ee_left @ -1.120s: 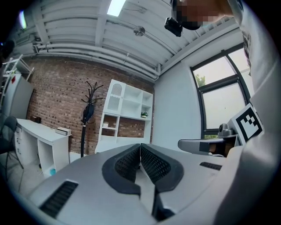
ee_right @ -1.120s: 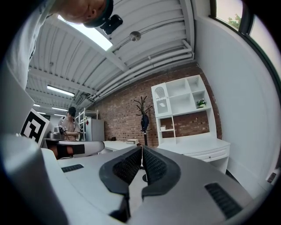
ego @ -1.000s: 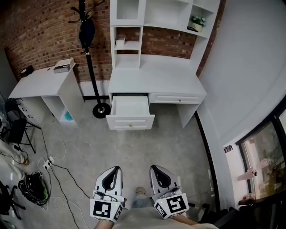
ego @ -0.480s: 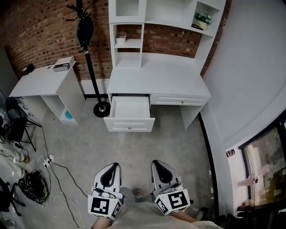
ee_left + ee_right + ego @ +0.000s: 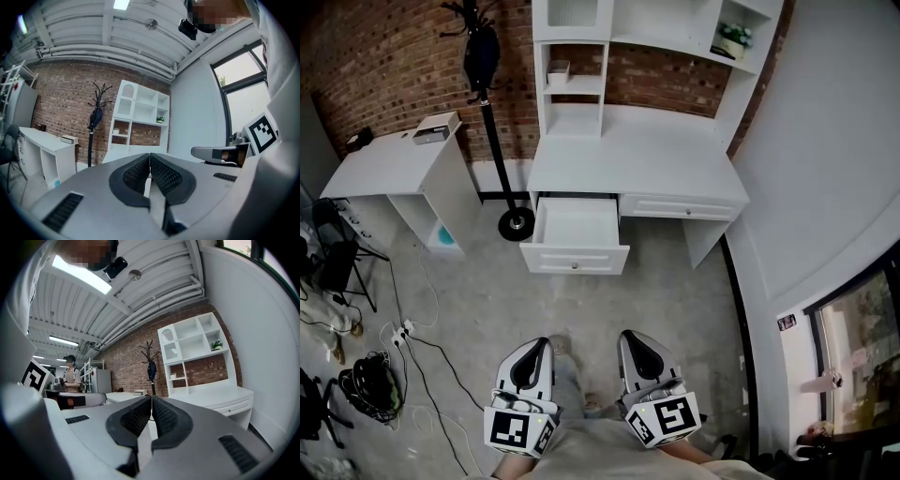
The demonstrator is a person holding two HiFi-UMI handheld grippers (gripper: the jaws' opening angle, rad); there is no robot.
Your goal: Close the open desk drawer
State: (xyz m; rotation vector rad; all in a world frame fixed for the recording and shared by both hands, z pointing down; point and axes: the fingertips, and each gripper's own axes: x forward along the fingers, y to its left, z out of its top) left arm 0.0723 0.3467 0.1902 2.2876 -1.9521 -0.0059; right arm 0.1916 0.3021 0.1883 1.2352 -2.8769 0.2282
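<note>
The left gripper (image 5: 536, 356) and the right gripper (image 5: 636, 349) are held level and side by side, each with its jaws pressed together on nothing, which suits a push better than a grasp. The open drawer (image 5: 575, 232) stands well ahead of the 2 grippers, a little more in line with the left one, pulled out from under the white worktop (image 5: 633, 159). Its front panel faces them, so closing it likely calls first for an approach across the floor (image 5: 609, 309).

Now nearer desk (image 5: 628, 159) w/ open drawer (image 5: 575, 234) (slightly); foot (image 5: 560, 345) stepped fwd.
</note>
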